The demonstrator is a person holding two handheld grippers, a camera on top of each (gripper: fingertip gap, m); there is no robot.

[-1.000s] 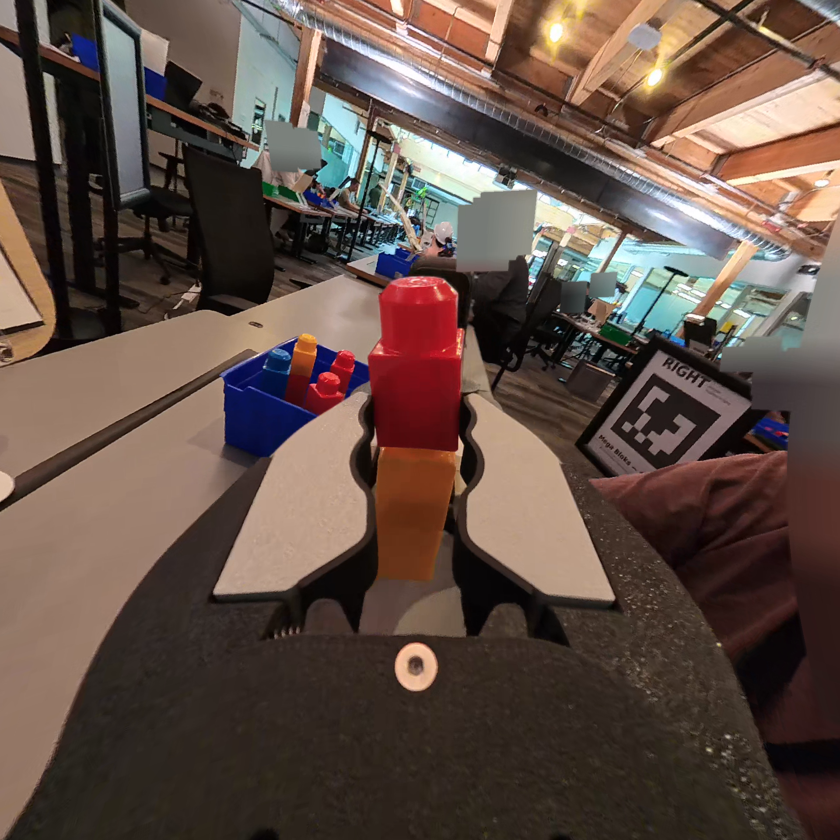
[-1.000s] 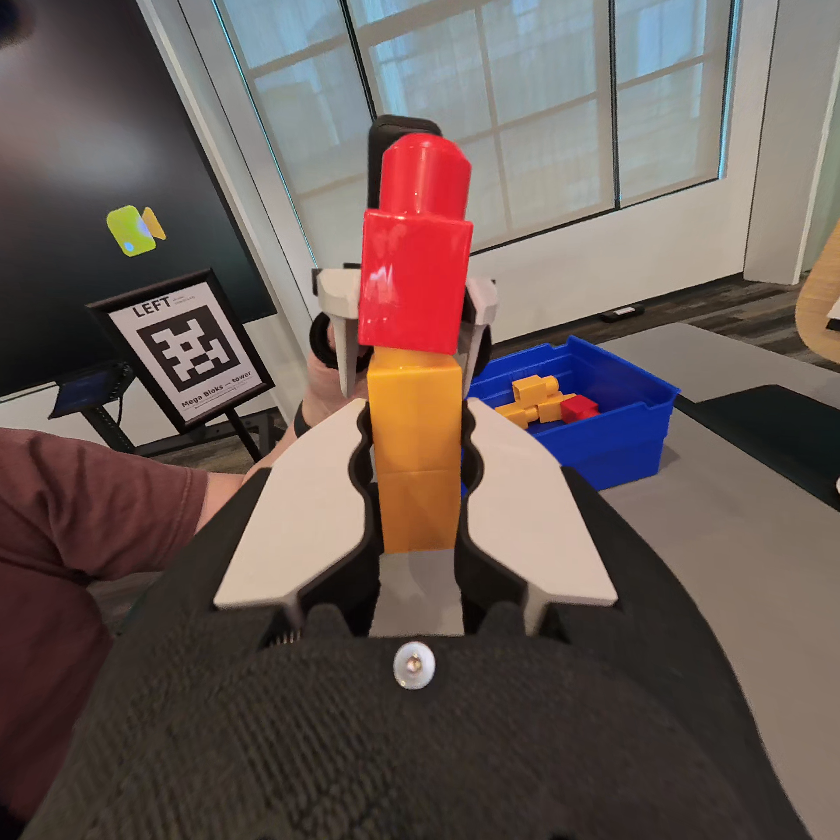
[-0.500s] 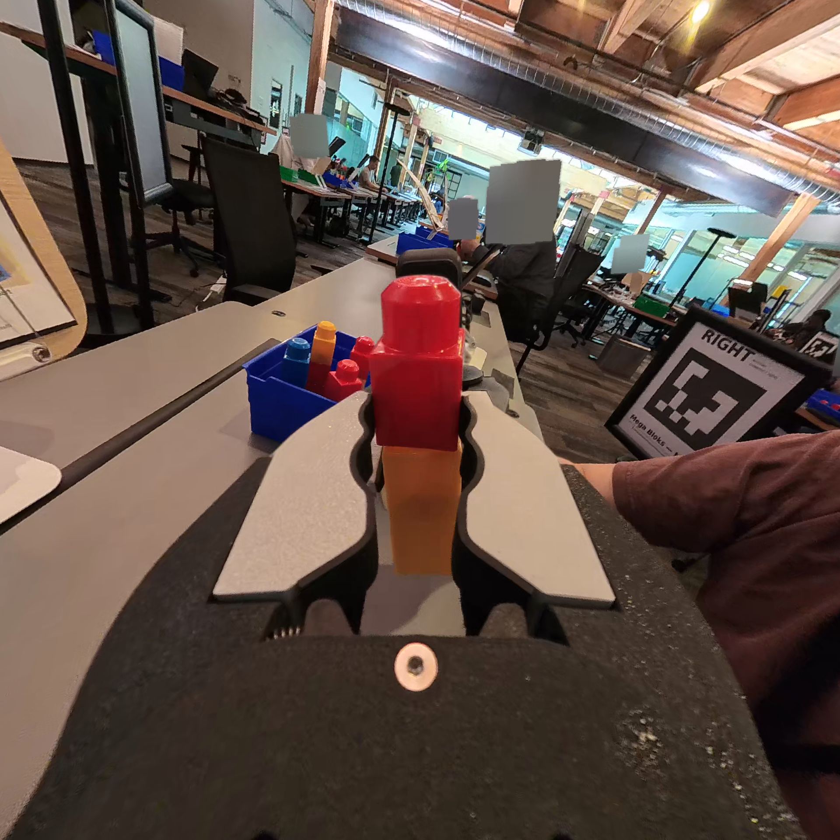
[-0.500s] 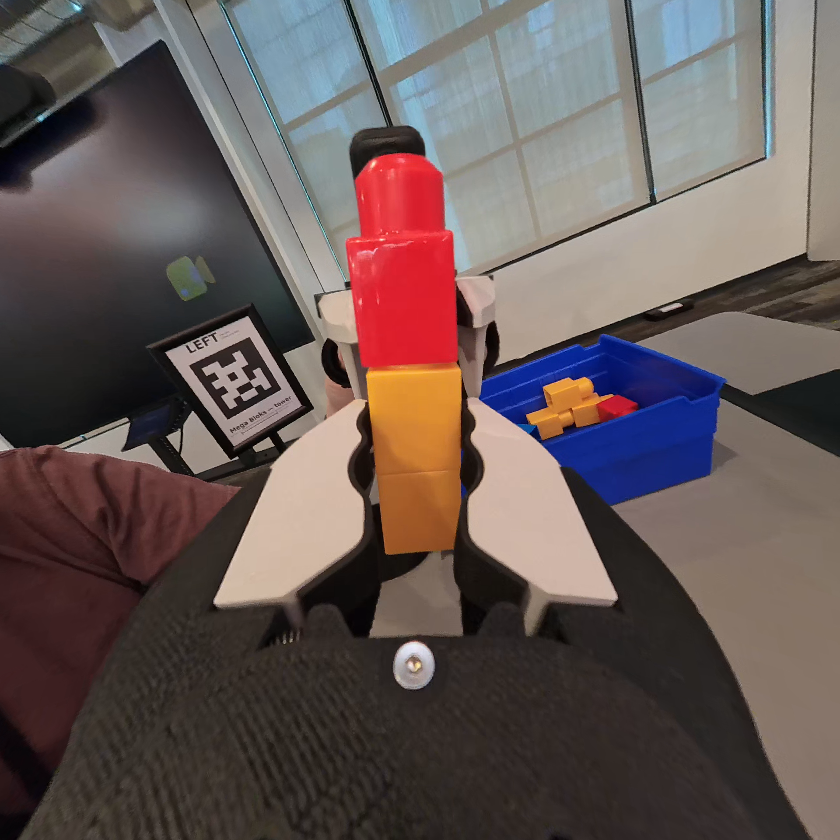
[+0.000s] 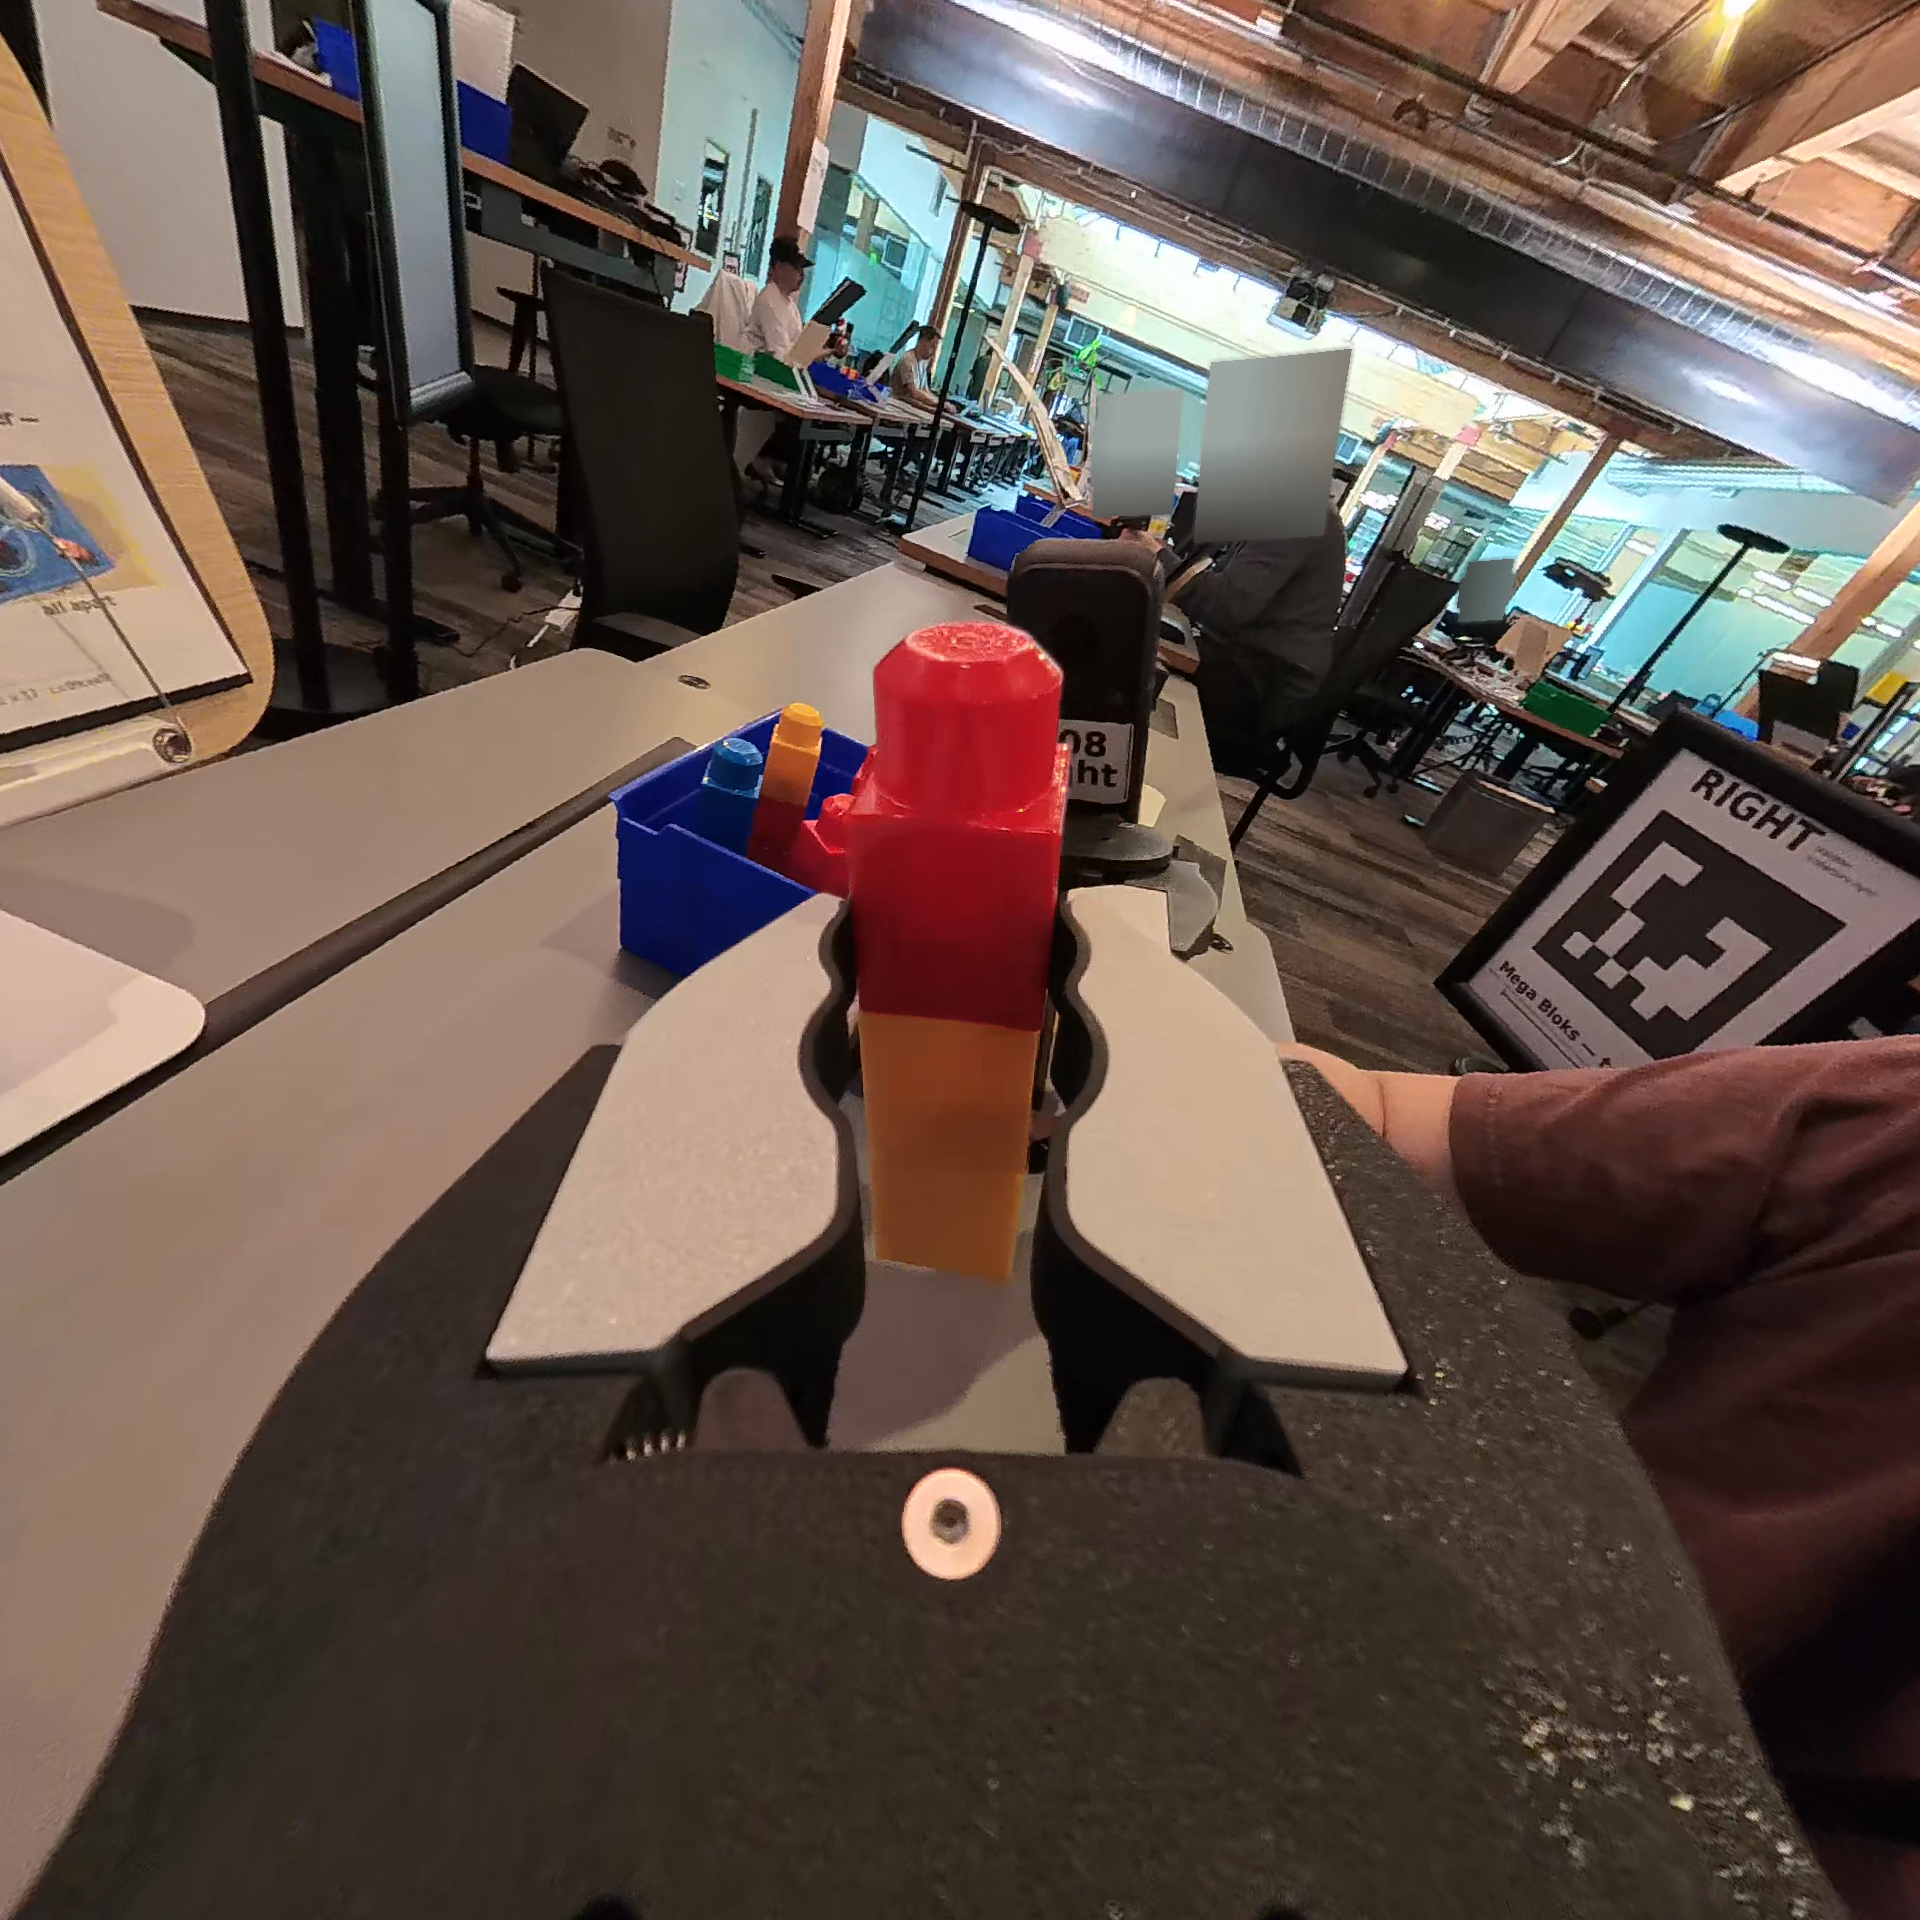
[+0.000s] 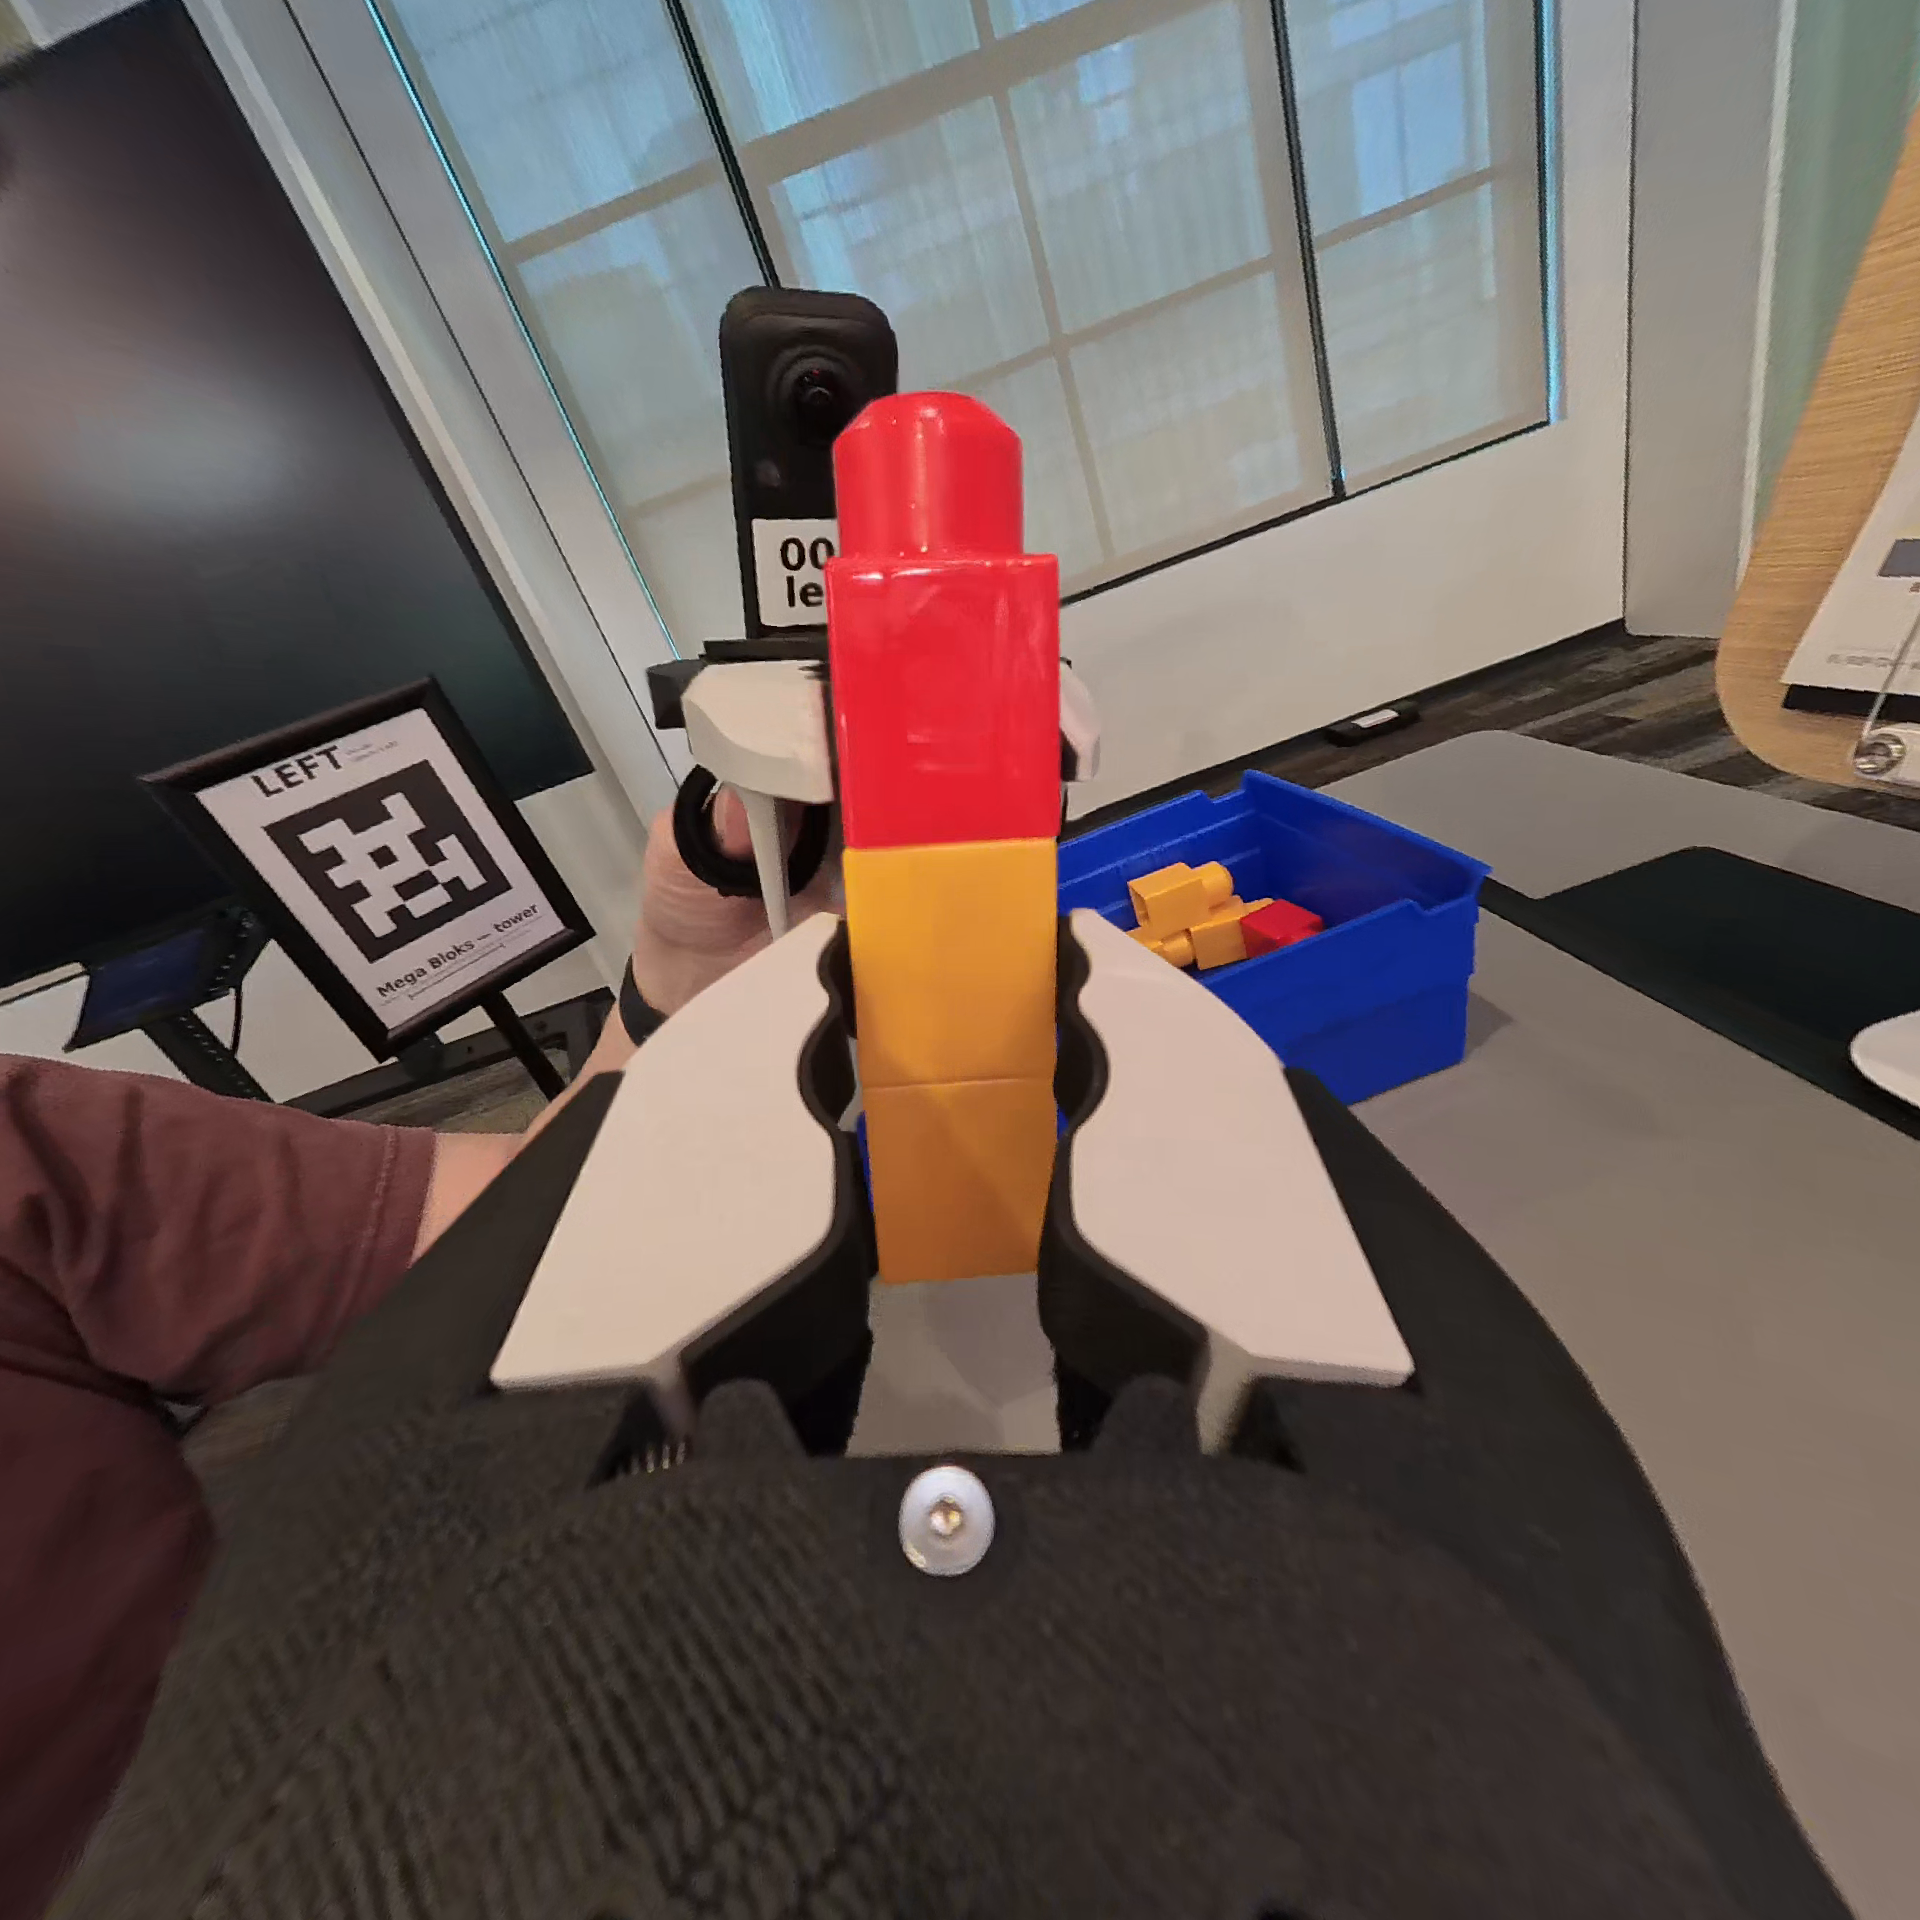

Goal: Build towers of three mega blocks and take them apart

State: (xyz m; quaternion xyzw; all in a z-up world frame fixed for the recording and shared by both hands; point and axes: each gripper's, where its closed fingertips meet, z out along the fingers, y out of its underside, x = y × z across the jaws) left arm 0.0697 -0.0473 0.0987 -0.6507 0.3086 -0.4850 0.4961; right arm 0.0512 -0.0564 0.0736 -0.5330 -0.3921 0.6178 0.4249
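Both tongs grip one tower: left tongs [image 5: 951,940] clamp the red block [image 5: 951,894], right tongs [image 6: 951,961] the orange blocks [image 6: 948,1049]; a crooked pull could make a block slip.

Grey table [image 5: 312,1091] with blue bin [image 5: 707,904]

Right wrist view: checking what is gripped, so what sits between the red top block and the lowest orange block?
A second orange plastic block, joined to both, right wrist view.
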